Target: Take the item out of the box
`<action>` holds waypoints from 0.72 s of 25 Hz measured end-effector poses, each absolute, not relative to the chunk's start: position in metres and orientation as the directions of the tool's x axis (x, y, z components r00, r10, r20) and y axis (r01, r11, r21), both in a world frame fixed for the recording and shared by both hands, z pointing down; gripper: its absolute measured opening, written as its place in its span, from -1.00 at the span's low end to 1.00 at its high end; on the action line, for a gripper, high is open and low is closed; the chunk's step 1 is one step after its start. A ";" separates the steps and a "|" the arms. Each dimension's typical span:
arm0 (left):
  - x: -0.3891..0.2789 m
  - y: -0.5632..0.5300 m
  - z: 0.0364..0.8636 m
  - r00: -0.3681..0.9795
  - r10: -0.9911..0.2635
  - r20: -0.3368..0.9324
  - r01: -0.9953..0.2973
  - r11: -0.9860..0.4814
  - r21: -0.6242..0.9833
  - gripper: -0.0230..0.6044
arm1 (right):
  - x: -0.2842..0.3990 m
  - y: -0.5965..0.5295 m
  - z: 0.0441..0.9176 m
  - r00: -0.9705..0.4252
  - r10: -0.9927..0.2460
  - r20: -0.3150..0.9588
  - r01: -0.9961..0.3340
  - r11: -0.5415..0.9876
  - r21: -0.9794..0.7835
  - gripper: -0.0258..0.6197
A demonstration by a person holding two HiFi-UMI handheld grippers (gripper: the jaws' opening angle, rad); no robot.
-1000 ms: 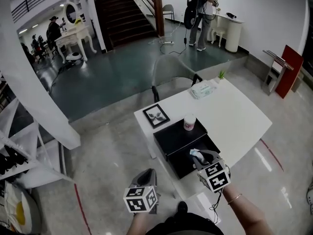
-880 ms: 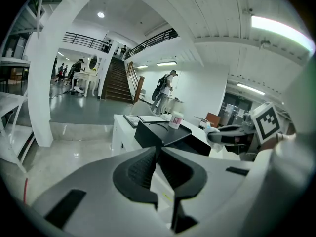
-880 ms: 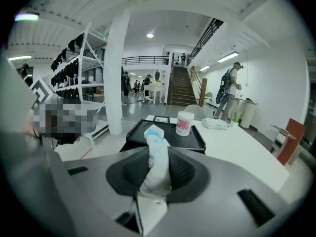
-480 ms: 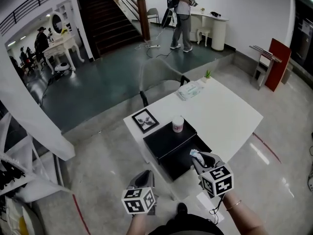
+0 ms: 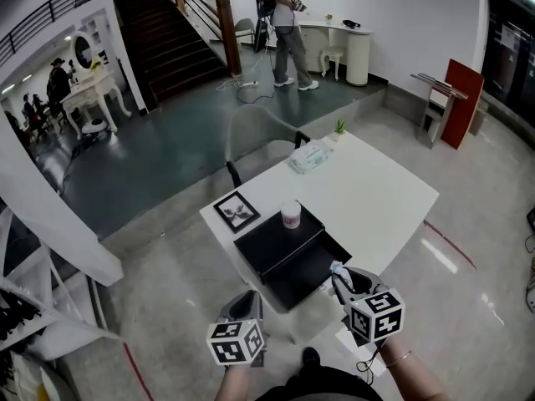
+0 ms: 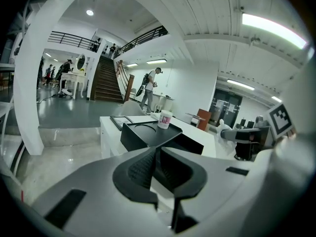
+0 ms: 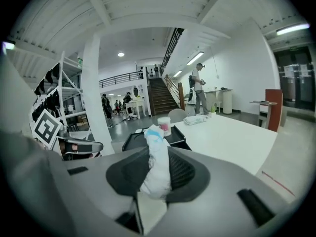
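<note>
Perhaps a showroom, staircase (image 5: 171,36), white table (image 5: 376,199)

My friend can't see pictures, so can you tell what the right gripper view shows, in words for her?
The right gripper is shut on a crumpled white packet with a blue mark, held up in front of the black box. That box sits on a white table, with a small pot on top.

There are 1 table (image 5: 393,199), 1 black box (image 5: 269,246), 1 jar (image 5: 290,215), 1 frame (image 5: 236,211), 1 white pouch (image 7: 157,168) and 2 claws (image 5: 249,299) (image 5: 342,276).
</note>
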State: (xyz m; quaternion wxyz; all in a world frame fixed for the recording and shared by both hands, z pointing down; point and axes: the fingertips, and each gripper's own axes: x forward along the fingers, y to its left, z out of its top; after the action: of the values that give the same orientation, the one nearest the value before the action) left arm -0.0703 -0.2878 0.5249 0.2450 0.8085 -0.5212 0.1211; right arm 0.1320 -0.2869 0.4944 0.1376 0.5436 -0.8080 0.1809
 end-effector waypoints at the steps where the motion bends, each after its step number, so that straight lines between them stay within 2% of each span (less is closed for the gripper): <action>1: -0.068 -0.288 0.525 0.429 -0.782 0.451 -0.901 -0.339 0.269 -0.83 | 0.135 -0.285 0.496 -0.368 -0.831 0.417 -0.930 0.333 -0.157 -0.63; 9: -0.059 -0.287 0.525 0.443 -0.776 0.449 -0.896 -0.356 0.266 -0.83 | 0.152 -0.266 0.496 -0.349 -0.848 0.398 -0.933 0.277 -0.228 -0.63; 18: -0.058 -0.289 0.523 0.442 -0.779 0.445 -0.896 -0.355 0.268 -0.83 | 0.158 -0.261 0.492 -0.318 -0.868 0.382 -0.945 0.257 -0.201 -0.64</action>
State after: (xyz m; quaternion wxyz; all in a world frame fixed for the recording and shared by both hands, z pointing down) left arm -0.0582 -0.2892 0.5233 0.2410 0.8141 -0.5144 0.1208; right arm 0.1581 -0.2610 0.4918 0.0969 0.5760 -0.7869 0.1989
